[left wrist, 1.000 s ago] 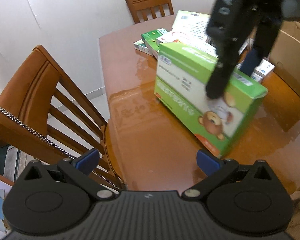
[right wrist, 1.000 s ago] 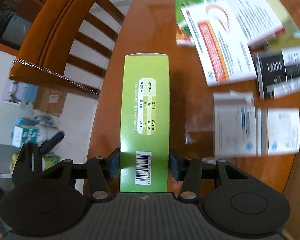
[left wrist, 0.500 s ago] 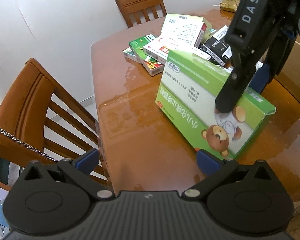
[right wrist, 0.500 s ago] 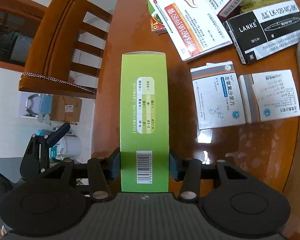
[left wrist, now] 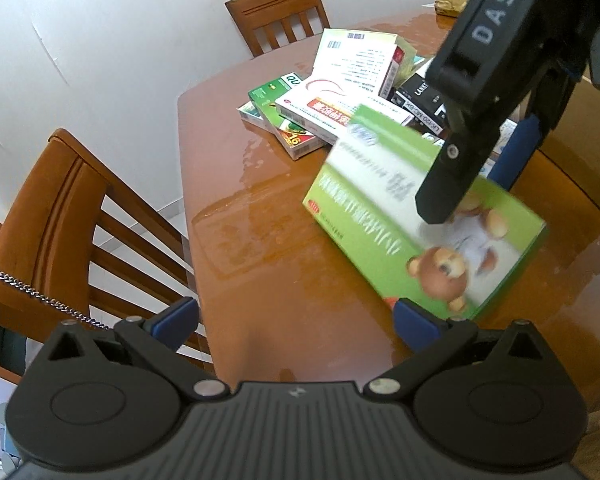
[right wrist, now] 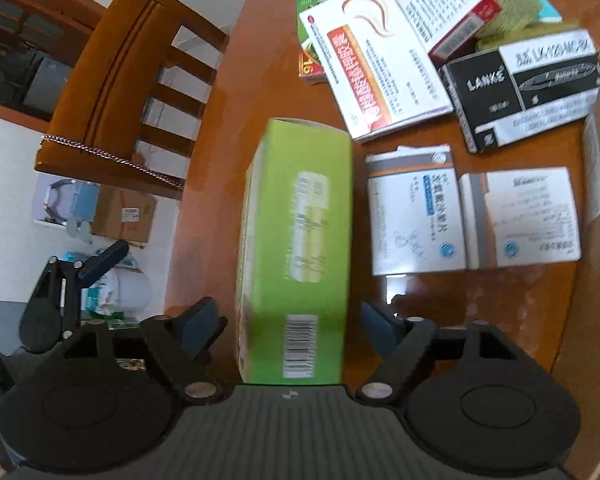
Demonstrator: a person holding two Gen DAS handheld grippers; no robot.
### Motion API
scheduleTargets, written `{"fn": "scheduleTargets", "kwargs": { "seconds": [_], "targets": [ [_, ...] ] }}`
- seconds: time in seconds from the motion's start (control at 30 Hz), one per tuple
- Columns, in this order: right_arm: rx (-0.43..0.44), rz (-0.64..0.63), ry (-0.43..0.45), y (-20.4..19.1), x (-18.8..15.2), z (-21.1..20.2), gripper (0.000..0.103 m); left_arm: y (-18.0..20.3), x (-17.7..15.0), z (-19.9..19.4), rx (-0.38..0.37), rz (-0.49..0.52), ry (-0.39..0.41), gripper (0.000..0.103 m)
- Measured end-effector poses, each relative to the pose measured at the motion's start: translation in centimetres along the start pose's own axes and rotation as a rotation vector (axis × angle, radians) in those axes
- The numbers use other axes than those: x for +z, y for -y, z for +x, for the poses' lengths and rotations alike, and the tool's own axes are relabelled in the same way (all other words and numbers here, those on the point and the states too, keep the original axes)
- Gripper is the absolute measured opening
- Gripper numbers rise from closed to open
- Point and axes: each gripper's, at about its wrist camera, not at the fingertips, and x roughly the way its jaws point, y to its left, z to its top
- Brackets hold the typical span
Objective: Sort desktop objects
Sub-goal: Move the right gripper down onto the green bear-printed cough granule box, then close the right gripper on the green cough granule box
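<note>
A green carton with a bear picture [left wrist: 380, 200] stands on edge on the brown table [left wrist: 260, 248], blurred and leaning over. My right gripper [right wrist: 290, 320] straddles its barcode end [right wrist: 300, 248]. Its jaws are opening, and both blue pads [right wrist: 204, 320] stand clear of the carton's sides. In the left wrist view, the right gripper [left wrist: 474, 184] reaches down over the carton from the upper right. My left gripper [left wrist: 296, 318] is open above the table's near edge, with nothing between its fingers; the carton lies just beyond its right fingertip.
Behind the carton lies a heap of boxes: a white and red one [right wrist: 376, 76], a black LANKE box [right wrist: 528, 88] and two white and blue packs [right wrist: 412, 216]. Wooden chairs stand at the left [left wrist: 52, 216] and far end [left wrist: 284, 12]. A cardboard box [left wrist: 580, 152] sits right.
The right gripper's jaws have spread off the green carton, which now leans sideways and looks blurred. The left gripper stays open and has hardly shifted.
</note>
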Motion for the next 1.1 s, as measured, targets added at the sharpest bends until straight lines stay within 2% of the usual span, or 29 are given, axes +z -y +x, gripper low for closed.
{"fn": "scheduleTargets", "kwargs": {
  "seconds": [0.2,0.47,0.57,1.1],
  "targets": [
    [-0.04,0.0,-0.008,0.5,0.0,0.8,0.085,0.3,0.0,0.2,-0.004,-0.007,-0.005,0.103],
    [-0.163,-0.028,0.071,-0.3,0.6,0.4,0.086,0.2,0.1,1.0,0.014,-0.026,-0.021,0.103],
    [-0.184,-0.042,0.08,-1.2,1.2,0.8,0.086,0.2,0.0,1.1,0.019,-0.029,-0.027,0.103],
    [-0.153,-0.096,0.006,-4.4,1.3,4.4,0.088,-0.7,-1.6,1.0,0.047,-0.049,-0.075,0.103]
  ]
}}
